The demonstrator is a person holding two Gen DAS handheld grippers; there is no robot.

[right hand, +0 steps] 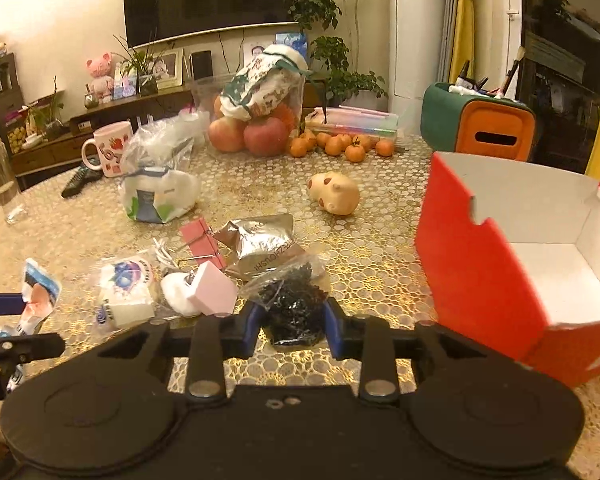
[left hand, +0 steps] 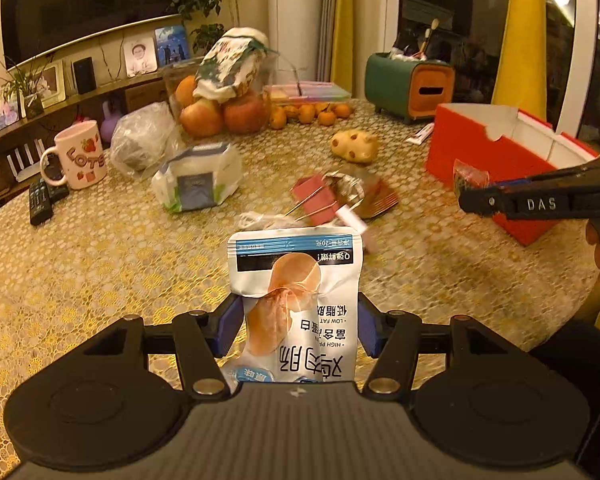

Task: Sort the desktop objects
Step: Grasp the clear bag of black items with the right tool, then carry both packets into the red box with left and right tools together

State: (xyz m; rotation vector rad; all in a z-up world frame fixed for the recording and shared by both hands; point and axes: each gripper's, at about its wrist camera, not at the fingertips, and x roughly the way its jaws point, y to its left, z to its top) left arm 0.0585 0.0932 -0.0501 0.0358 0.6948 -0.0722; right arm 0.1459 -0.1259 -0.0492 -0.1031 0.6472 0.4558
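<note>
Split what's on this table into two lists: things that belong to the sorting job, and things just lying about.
Sorting job:
white snack packet, held
clear bag of dark bits, held
red box
silver pouch
pink block

Lying about:
mug
apples
tangerines
remote

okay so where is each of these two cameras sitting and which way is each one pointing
Left wrist view: sits on the left tongs, looking forward and down over the table; its own pads clamp a white snack packet, and the right tongs reach in from the right edge.
Right wrist view: sits on the right tongs, facing the same way; its pads pinch a clear bag of dark bits, and the left tongs show at the left edge.
Shared: the red box, pig toy and pink mug.
</note>
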